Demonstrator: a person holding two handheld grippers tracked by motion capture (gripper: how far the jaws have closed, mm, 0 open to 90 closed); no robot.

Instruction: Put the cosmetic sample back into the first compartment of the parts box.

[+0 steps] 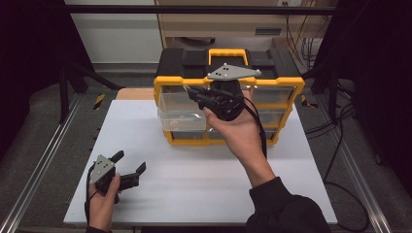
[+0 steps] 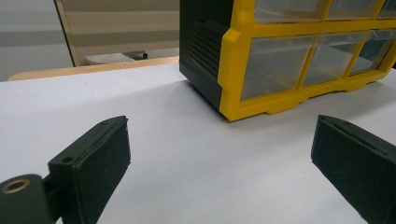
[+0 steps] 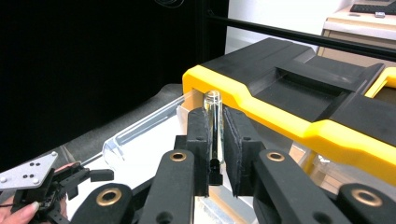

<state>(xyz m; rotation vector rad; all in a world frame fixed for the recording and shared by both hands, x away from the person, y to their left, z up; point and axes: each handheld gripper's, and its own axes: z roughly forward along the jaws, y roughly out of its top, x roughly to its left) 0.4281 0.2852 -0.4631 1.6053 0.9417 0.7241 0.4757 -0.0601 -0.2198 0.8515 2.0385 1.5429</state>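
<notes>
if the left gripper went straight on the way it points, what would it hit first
Likely the yellow-and-black drawer organizer. The left gripper, fingers apart, looks across bare white table toward the organizer's near corner, though depth is hard to judge.

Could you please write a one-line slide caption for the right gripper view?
Right gripper clamps a slim clear tube above the pulled-out clear drawer of the yellow-and-black organizer.
</notes>
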